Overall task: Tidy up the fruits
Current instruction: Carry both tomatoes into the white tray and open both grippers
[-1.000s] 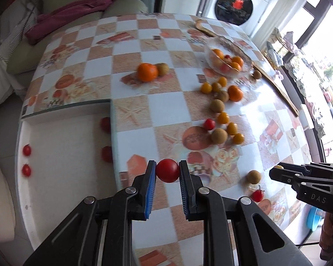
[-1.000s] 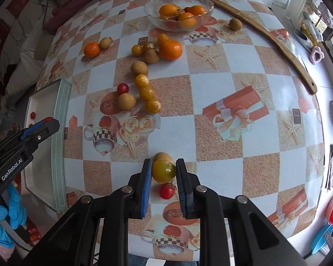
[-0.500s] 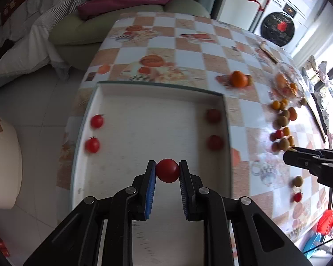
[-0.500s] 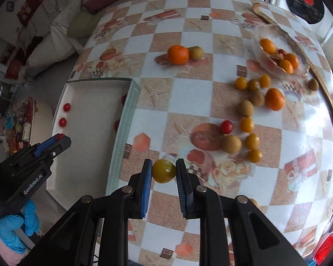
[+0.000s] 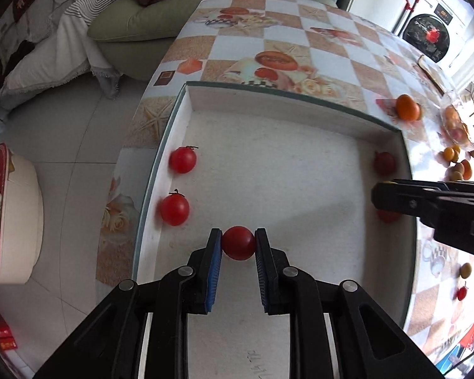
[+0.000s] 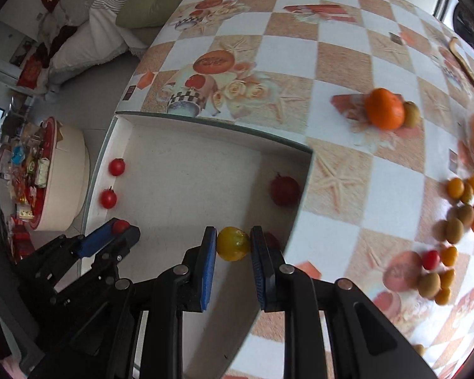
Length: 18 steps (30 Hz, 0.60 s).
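My left gripper is shut on a red cherry tomato and holds it over the white tray, near its front. Two red tomatoes lie by the tray's left wall, two more by its right wall. My right gripper is shut on a yellow tomato above the tray's right side. It also shows in the left wrist view; the left gripper shows in the right wrist view.
An orange sits on the checked tablecloth beyond the tray. Several small yellow, brown and red fruits lie at the right. A sofa stands past the table's edge. A round stool stands on the floor at the left.
Both grippers have moved left from over the table to over the white tray, each still holding its tomato. The left one has come lower and closer to the tray.
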### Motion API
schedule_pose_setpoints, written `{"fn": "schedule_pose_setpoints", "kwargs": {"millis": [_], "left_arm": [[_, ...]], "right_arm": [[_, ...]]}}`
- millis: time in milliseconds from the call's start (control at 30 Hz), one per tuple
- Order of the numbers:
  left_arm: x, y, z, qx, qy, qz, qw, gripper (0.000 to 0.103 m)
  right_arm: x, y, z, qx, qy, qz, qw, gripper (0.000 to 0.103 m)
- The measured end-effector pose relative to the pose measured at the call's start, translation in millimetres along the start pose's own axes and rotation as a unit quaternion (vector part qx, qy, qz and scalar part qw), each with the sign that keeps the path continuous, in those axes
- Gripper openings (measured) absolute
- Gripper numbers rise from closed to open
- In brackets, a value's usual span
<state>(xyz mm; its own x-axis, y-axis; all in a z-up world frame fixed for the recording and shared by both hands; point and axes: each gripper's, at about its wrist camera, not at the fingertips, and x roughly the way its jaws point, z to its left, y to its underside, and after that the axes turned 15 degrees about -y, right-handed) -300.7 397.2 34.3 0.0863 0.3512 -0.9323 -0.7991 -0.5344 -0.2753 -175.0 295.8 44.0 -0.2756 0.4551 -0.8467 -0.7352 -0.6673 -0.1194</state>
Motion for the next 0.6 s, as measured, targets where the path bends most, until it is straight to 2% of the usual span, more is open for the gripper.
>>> {"fn": "schedule_pose_setpoints", "kwargs": {"millis": [233,400,467,500,533,600], "left_arm": [[6.3,0.5,-0.1,0.008,-0.012,0.007,0.9999,0.023],[6.8,1.2,0.3,0.020,-0.006,0.007,0.9998,0.024],[5.8,2.8,-0.1,0.025,-0.016,0.005,0.9996,0.057],[2.5,4.3,0.3,0.022,-0.023,-0.006,0.9995,0.082],[-2.0,5.5,0.3,0.020,-0.027,-0.022,0.9992,0.083],[-3.2,7.2,-1.8,0.027,-0.027,-0.023,0.9990,0.083]], "right_arm": [[22.0,-13.7,0.2,0.002,0.016,0.014,1.000,0.024],[31.0,-14.8,1.3,-0.002,0.026,0.024,0.999,0.024],[31.8,-15.4,3.1,-0.006,0.028,0.026,0.999,0.026],[32.4,-15.4,3.7,-0.007,0.025,0.027,0.999,0.032],[33.5,-15.7,4.8,-0.007,0.021,0.027,0.999,0.045],[33.8,-16.1,6.6,-0.007,0.027,0.028,0.999,0.062]]}}
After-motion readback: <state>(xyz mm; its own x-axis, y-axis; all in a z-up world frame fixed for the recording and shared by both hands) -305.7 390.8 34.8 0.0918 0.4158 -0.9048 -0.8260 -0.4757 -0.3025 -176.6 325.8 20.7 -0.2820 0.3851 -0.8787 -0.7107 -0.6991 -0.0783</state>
